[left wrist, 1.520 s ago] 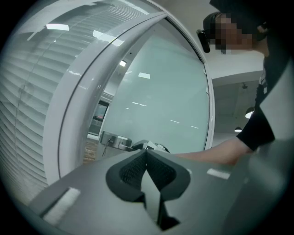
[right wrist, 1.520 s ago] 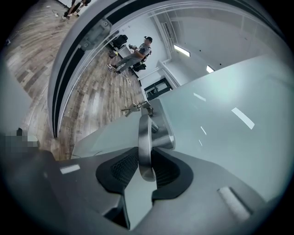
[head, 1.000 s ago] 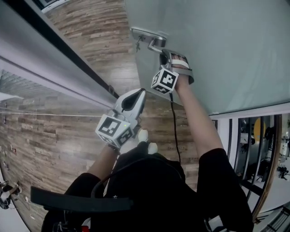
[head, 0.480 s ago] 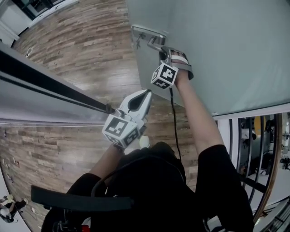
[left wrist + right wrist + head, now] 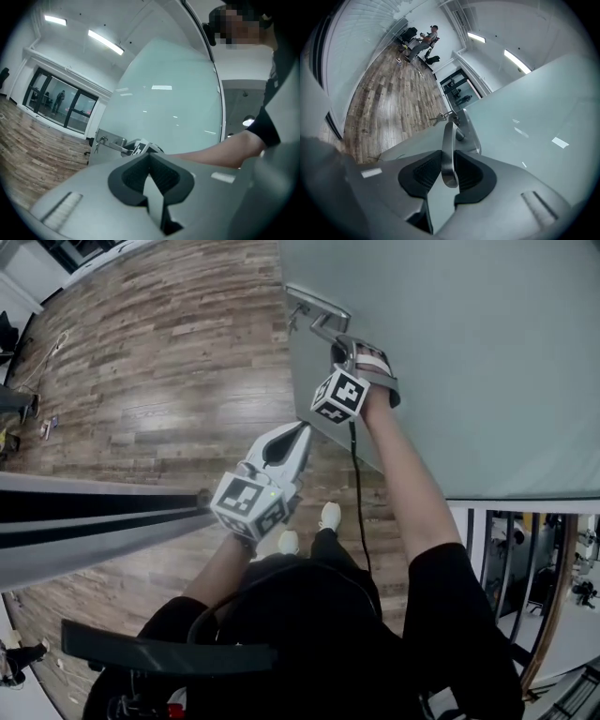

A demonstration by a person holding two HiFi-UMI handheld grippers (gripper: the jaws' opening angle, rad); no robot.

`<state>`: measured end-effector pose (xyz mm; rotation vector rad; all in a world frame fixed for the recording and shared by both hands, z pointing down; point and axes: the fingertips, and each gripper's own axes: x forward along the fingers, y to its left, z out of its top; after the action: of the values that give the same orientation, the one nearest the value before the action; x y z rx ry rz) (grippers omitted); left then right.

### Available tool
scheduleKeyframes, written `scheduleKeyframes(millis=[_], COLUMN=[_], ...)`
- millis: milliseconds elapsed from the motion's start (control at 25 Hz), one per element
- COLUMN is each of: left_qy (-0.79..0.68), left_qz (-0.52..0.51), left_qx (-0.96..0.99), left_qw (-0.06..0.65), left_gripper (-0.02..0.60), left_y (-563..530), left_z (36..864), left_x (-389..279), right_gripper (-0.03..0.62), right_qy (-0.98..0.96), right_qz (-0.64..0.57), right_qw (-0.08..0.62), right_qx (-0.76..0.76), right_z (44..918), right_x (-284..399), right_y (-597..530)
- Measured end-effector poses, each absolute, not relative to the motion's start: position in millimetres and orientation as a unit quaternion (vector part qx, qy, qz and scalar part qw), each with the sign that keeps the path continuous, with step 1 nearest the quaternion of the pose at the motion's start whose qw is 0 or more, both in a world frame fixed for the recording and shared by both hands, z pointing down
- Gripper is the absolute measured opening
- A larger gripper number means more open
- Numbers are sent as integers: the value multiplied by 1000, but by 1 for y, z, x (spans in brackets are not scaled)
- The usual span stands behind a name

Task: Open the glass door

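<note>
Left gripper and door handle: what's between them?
Only the right gripper, shut on the door handle; otherwise open air over wood floor, per the head view.

Your door (image 5: 469,362) is frosted, pale green glass, standing upright; its brushed metal lever handle (image 5: 448,140) sits on a plate (image 5: 319,304) near the edge.

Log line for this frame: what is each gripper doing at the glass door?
right gripper: shut on door handle | left gripper: shut, empty, off the glass door
</note>
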<state>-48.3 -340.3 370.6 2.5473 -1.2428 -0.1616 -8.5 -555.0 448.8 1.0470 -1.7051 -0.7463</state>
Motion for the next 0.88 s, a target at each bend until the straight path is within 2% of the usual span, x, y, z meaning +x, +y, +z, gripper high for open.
scheduleKeyframes(millis=[480, 880], left_qy=[-491, -508], left_qz=[-65, -53], left_qx=[858, 849], left_qw=[134, 132], left_gripper=[1, 2], left_y=[-425, -489], left_z=[365, 358], left_x=[-31, 0], right_gripper=[91, 91], right_qy=[-714, -708], right_qz=[-301, -271], right_qw=[469, 483], right_qx=[424, 439], right_z=[450, 455], right_x=[12, 64], right_y=[-619, -696])
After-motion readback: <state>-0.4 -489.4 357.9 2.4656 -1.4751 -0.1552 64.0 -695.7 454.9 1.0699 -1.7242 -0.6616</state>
